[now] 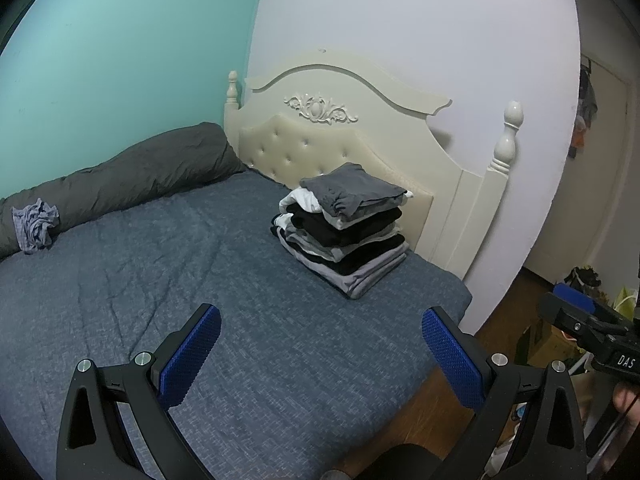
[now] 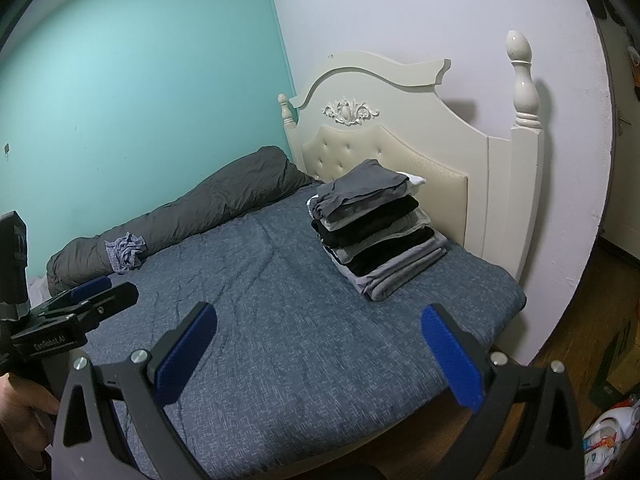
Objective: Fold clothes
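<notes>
1. Left wrist view: left gripper (image 1: 321,330) hangs over the near part of the bed (image 1: 168,280), jaws spread wide, blue pads (image 1: 191,360) bare, nothing held.
2. Same view: crumpled garment (image 1: 34,226), blue-grey, sits far left against the rolled grey duvet (image 1: 120,180), well apart from the gripper. Folded stack (image 1: 344,232) stands by the headboard (image 1: 340,128), grey piece on top.
3. Right gripper body pokes in at the right edge over the floor; from here its jaws are not readable.
4. Right wrist view: right gripper (image 2: 319,328) also wide open and empty, above the bed's near edge. Left gripper (image 2: 96,294) shows at left, side-on.
5. Same view: crumpled garment (image 2: 126,254) touches the duvet (image 2: 192,208); folded stack (image 2: 376,232) is right of centre, long axis running roughly from near-left to far-right toward the headboard (image 2: 400,128).
6. Crumpled piece is balled, so no clear long axis or heading can be told.
7. Likely step: fetch the last loose piece. Best done by reaching left, pinching an outer edge rather than the wad's middle, dragging it to the open middle of the bed and spreading it flat before any fold. Keep clear of the stack so it doesn't topple.
</notes>
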